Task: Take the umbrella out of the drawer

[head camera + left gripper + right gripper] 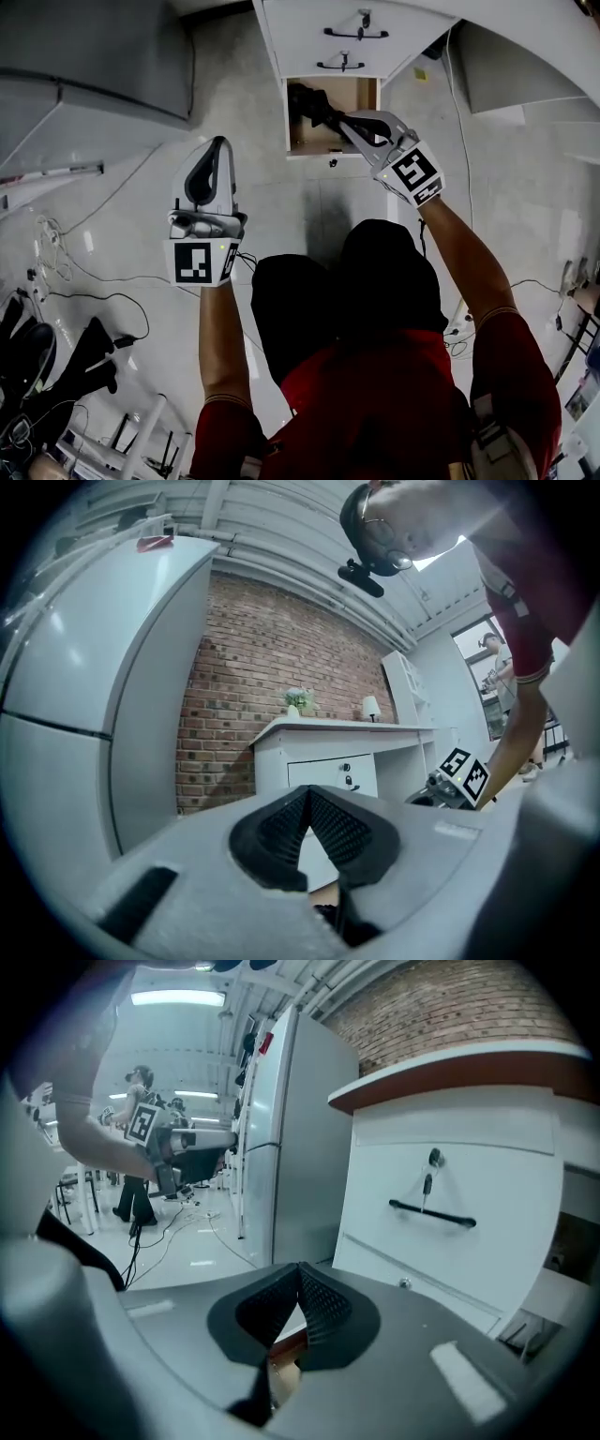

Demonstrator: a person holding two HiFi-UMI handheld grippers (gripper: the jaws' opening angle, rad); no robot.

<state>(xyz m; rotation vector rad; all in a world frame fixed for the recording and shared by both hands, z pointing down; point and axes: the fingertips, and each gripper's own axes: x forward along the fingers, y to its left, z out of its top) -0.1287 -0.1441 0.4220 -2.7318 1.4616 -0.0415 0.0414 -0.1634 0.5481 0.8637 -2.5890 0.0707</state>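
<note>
Down in the open drawer [367, 94] at the foot of the white cabinet [309, 28], the black umbrella [314, 108] lies on a slant. Its long axis runs from the back left corner toward the front right, so its near end points almost straight at your right gripper [350, 127]. That gripper is clearly the nearer one, with its tips at the drawer's mouth, right by that end. The head view alone can't settle whether they touch it. Your right gripper view shows the pads [319, 1305] meeting at the tips with nothing caught between them, only a sliver of the drawer's wood [286, 1358] through the gap below. You'll likely need to part them before you can take the shaft crosswise. Your left gripper [222, 145] hangs well apart, out to the left over bare floor, and its own view shows the ribbed pads [342, 825] likewise together and empty. Only the head view shows the umbrella at all. The right gripper view looks past it to the closed drawer's black handle [433, 1213], while the left gripper view catches the other gripper's marker cube [466, 772] beside the cabinet.
</note>
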